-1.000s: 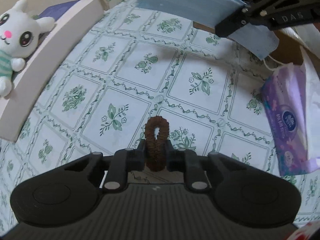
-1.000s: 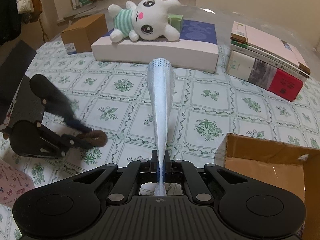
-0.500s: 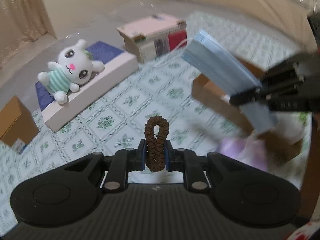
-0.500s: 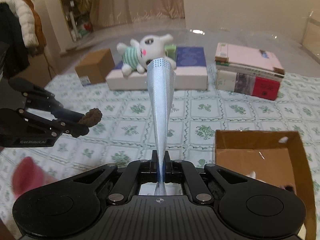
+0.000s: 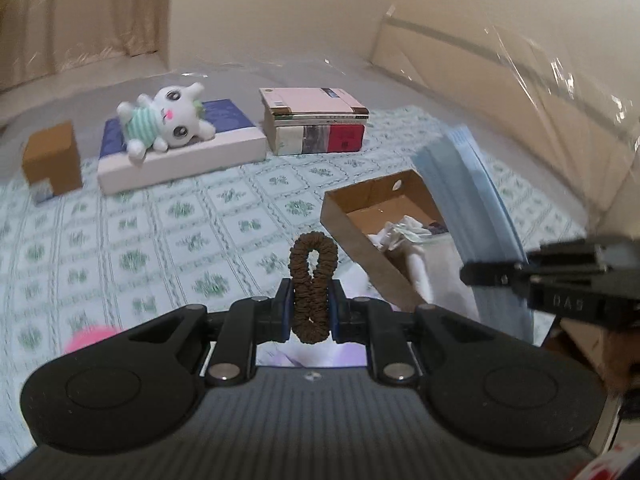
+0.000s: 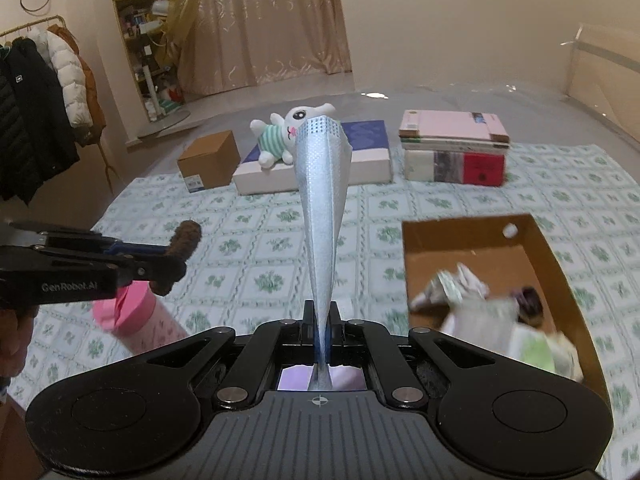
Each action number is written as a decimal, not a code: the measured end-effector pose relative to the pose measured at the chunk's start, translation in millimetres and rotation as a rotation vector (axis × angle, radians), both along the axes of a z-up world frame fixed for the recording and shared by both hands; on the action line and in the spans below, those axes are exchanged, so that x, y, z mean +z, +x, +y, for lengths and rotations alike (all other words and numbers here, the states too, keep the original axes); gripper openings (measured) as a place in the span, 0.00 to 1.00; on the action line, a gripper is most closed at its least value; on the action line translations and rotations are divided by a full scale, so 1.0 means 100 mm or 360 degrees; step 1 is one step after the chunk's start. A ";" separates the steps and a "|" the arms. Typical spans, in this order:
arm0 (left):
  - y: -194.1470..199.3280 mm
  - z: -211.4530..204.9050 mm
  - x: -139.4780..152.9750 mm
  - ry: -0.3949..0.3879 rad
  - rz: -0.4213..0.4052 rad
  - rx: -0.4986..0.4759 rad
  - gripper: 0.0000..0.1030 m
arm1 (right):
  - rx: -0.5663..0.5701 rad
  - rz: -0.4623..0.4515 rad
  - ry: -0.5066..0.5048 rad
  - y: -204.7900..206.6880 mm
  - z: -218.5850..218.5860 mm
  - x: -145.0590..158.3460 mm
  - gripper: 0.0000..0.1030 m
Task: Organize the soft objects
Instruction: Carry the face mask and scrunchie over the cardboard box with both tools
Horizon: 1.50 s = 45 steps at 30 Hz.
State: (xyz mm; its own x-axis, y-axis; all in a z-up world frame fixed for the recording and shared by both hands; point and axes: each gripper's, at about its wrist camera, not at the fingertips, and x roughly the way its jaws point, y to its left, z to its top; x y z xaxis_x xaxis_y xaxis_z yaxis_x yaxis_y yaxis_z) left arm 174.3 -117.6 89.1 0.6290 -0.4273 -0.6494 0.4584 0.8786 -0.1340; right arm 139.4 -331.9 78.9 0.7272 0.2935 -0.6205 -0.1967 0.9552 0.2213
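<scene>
Tabletop [image 6: 248, 240] under a white cloth with green floral tiles; everything sits on it or hangs above it.

Open cardboard box [image 6: 548, 248] at the right side of the cloth, holding crumpled white and pale soft items [image 6: 460, 292], blurred. In the left wrist view the same box [image 5: 352, 228] lies just right of centre.

Flat white box with blue top [image 5: 180, 156] at the far side, white plush rabbit [image 5: 164, 124] in a striped green shirt lying on it. Stack of books [image 5: 316, 124] just to its right; small closed carton [image 5: 52, 156] to its left.

Pink cylindrical container [image 6: 136, 316] lying tilted on the near left of the cloth.

Right hand-held gripper [image 6: 321, 320]: jaws pressed together on a blue face mask [image 6: 320, 208], pinched at its lower end, mask standing up and fanning wider at the top. Held in the air, left of the cardboard box.

Left hand-held gripper [image 5: 310, 308]: jaws clamped on a brown scrunchie [image 5: 312, 276], squeezed into a narrow loop that rises above the fingertips. Held off the cloth, left of the mask.
</scene>
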 end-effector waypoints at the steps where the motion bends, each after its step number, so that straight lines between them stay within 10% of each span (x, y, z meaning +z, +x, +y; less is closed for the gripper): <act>1: -0.09 -0.01 -0.02 0.0001 -0.0012 0.0021 0.15 | -0.0017 -0.0002 -0.0002 -0.10 -0.04 -0.02 0.03; 19: -0.87 -0.18 -0.51 -0.0128 0.0084 0.0204 0.15 | -0.0239 0.0071 -0.0068 -1.15 -0.49 -0.41 0.03; 45: -0.91 -0.61 -0.62 -0.0152 0.0147 0.0129 0.15 | -0.0286 0.0079 -0.0059 -1.15 -0.64 -0.46 0.03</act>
State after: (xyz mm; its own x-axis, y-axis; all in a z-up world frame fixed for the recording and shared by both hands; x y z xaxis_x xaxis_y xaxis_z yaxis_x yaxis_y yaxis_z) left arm 83.4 -178.7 27.1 0.6035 -0.4401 -0.6649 0.3686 0.8934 -0.2567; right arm 24.6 -395.9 33.3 0.7342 0.1380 -0.6648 -0.0122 0.9817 0.1903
